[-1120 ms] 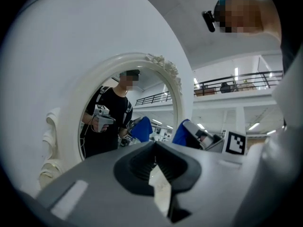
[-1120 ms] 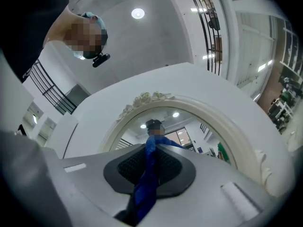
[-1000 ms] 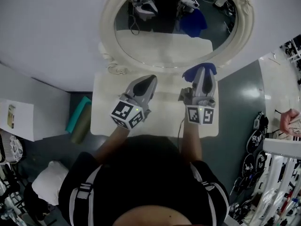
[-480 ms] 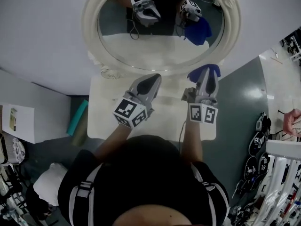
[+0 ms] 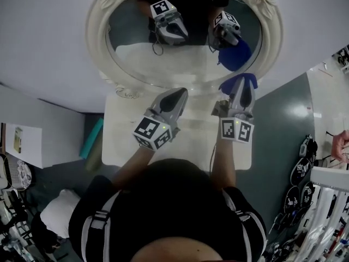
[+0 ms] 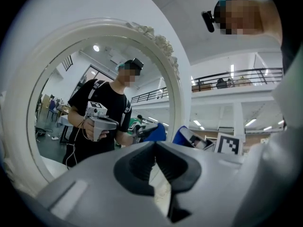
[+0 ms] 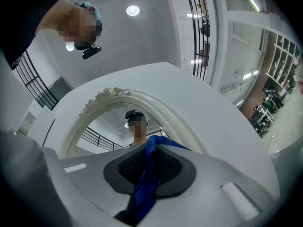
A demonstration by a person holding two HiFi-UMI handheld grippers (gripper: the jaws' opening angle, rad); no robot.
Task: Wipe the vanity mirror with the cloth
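Note:
The oval vanity mirror [image 5: 180, 42] in its ornate white frame [image 5: 97, 48] stands at the back of a small white table [image 5: 120, 141]. My right gripper [image 5: 243, 85] is shut on a blue cloth [image 5: 238, 81], held at the frame's lower right rim. In the right gripper view the cloth [image 7: 144, 183] hangs between the shut pads [image 7: 165, 167], with the frame [image 7: 113, 97] ahead. My left gripper [image 5: 178, 95] hovers over the table just below the mirror, jaws closed on nothing. The left gripper view shows its tip [image 6: 155, 146] before the mirror [image 6: 94, 103], and the cloth [image 6: 182, 135] to the right.
A teal roll [image 5: 91, 138] lies on the floor left of the table, with a sheet of paper [image 5: 22, 146] and a white bundle [image 5: 57, 212] further left. Racks of gear [image 5: 302, 168] crowd the right side. A person's hand [image 5: 341, 145] shows at the right edge.
Both grippers have edged forward toward the mirror. The right one has carried the cloth up to the frame's lower rim, and the cloth's reflection now shows lower in the glass.

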